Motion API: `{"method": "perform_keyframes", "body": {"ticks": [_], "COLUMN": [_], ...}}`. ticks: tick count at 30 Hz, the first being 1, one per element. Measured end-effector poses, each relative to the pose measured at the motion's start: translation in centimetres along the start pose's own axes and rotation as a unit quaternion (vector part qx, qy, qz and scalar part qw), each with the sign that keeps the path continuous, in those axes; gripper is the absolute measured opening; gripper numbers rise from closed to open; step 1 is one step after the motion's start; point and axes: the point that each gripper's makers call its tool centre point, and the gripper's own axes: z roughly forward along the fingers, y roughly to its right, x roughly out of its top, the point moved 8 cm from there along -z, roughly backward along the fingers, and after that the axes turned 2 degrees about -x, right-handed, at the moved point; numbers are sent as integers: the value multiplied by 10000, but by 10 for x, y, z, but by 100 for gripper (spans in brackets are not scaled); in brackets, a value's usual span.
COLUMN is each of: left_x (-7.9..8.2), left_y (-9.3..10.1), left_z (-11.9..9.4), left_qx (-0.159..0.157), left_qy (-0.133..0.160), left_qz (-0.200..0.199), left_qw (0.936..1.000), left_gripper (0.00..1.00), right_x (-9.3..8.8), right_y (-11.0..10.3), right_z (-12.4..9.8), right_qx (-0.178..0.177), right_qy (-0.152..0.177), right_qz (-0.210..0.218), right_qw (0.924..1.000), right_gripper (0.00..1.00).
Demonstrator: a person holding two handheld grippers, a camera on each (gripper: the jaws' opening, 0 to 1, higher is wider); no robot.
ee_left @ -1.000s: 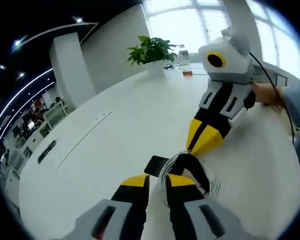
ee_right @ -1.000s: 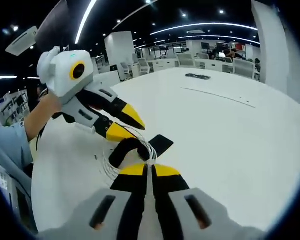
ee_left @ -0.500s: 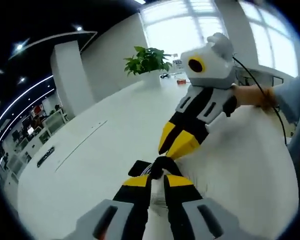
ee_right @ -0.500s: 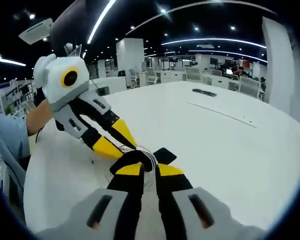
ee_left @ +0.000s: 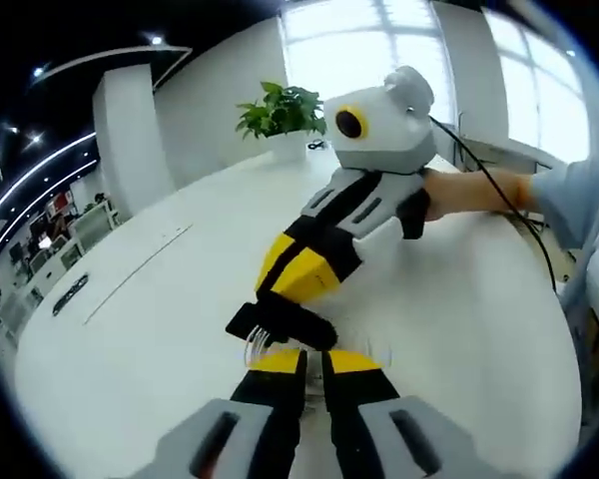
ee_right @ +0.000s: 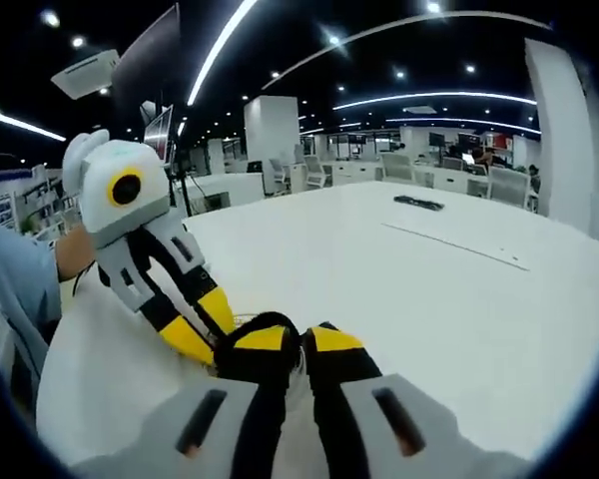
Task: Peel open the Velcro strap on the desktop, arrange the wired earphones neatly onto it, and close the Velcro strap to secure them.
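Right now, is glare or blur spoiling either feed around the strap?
Left gripper view: the windows behind the plant are blown out white, yet the black strap reads sharply on the pale table. Right gripper view: darker room, ceiling light strips flare a little; the left gripper stays crisp. Both bend straight lines toward the edges.

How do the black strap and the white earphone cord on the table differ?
The black Velcro strap is a broad, flat dark band; the wired earphones are thin, pale cord in a loose coil. The strap arches over the top, while the coil lies under it against the white table. Both sit together between the left gripper and the right gripper, whose tips meet there.
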Motion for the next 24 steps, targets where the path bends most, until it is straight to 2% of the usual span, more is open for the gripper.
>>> {"method": "perform_keyframes", "body": {"ticks": [9, 15, 22, 24], "left_x": [0, 0, 0, 0], "left_y": [4, 6, 9, 9], "left_z": [-2, -3, -4, -4], "left_qx": [-103, -142, -151, -140], "left_qy": [-22, -48, -43, -33], "left_qz": [-92, -115, -82, -63], "left_qw": [9999, 9998, 9998, 9999], "left_gripper": [11, 10, 10, 10], "right_x": [1, -4, -7, -9], "right_y": [6, 14, 15, 16], "right_z": [7, 13, 14, 15], "right_qx": [2, -17, 145, 206], "right_qy": [1, -148, -206, -245], "right_qz": [98, 81, -62, -236], "right_qw": [10000, 9999, 9997, 9992], "right_gripper": [6, 5, 5, 5]}}
